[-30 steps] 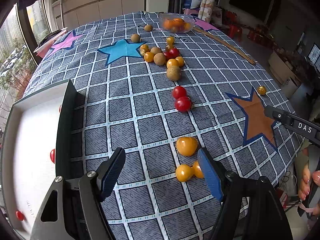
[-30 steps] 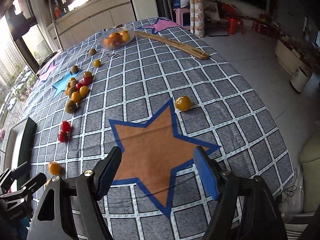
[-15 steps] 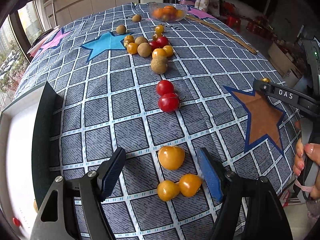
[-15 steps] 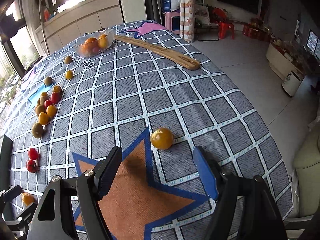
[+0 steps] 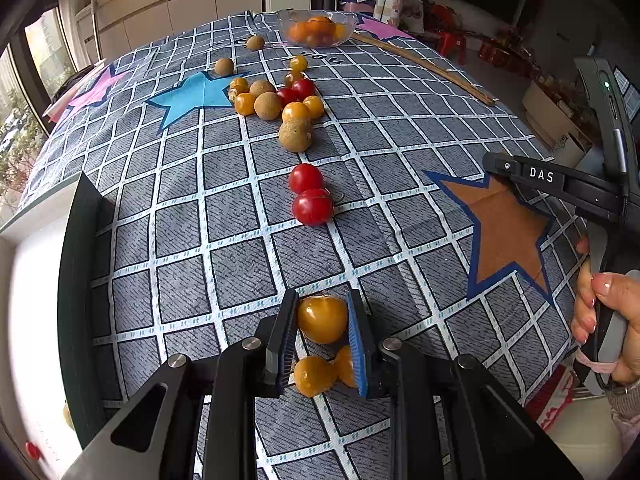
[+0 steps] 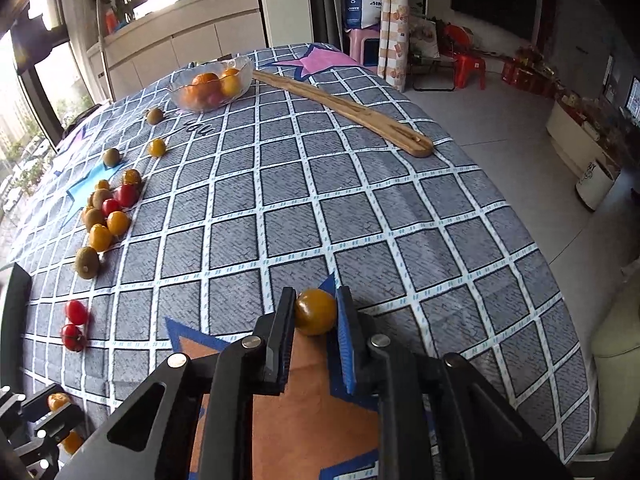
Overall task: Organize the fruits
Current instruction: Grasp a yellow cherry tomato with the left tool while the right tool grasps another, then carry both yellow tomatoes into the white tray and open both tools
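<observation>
A yellow cherry tomato (image 5: 322, 320) sits on the checked tablecloth between the blue pads of my left gripper (image 5: 322, 300), whose jaws are closing and press on both its sides. Two more yellow tomatoes (image 5: 314, 376) lie just below it, under the fingers. In the right wrist view, another yellow tomato (image 6: 315, 312) rests at the tip of the orange star. My right gripper (image 6: 316, 294) is closing on it, pads against its sides. Two red tomatoes (image 5: 310, 200) lie mid-table. Beyond them is a cluster of yellow, red and brown fruits (image 5: 272, 100).
A white tray (image 5: 36, 320) with a dark wall stands at the left table edge and holds a few small fruits. A glass bowl (image 5: 316, 30) of oranges and a long wooden stick (image 6: 348, 108) are at the far side. A person's hand (image 5: 600, 312) holds the right tool.
Both grippers went from wide open to closed, each on a yellow tomato. The right gripper moved forward over the orange star to its tomato. The left barely shifted.
</observation>
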Tool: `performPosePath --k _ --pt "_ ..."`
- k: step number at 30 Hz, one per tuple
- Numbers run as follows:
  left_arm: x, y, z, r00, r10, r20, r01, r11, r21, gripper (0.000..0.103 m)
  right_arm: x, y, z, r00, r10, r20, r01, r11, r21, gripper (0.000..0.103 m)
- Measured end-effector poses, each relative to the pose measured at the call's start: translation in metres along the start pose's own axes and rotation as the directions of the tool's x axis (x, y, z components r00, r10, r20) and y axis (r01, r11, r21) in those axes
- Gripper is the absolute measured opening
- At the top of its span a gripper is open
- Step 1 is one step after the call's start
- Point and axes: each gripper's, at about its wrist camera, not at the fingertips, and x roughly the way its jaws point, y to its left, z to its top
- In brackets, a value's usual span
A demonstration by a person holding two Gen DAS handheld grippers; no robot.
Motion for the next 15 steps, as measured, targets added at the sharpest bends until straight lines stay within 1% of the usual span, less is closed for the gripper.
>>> performPosePath --k 2,7,15 --pt "-0.004 0.003 -0.002 1.000 -0.014 0.007 0.014 1.000 -0.013 0.025 -0.006 0.001 -0.007 0.999 0.035 -0.010 -0.035 0.999 0.005 0.022" --pt "-0.021 0.009 -0.007 0.999 -0.023 0.034 0.024 1.000 -0.019 0.025 -0.020 0.005 -0.026 0.995 0.098 -0.033 -0.098 0.995 0.009 0.022" --pt "-0.047 0.026 -0.021 0.997 -0.008 0.072 0.010 0.999 -0.037 0.025 -0.036 0.017 -0.049 0.985 0.157 -0.069 -0.155 0.987 0.027 0.022"
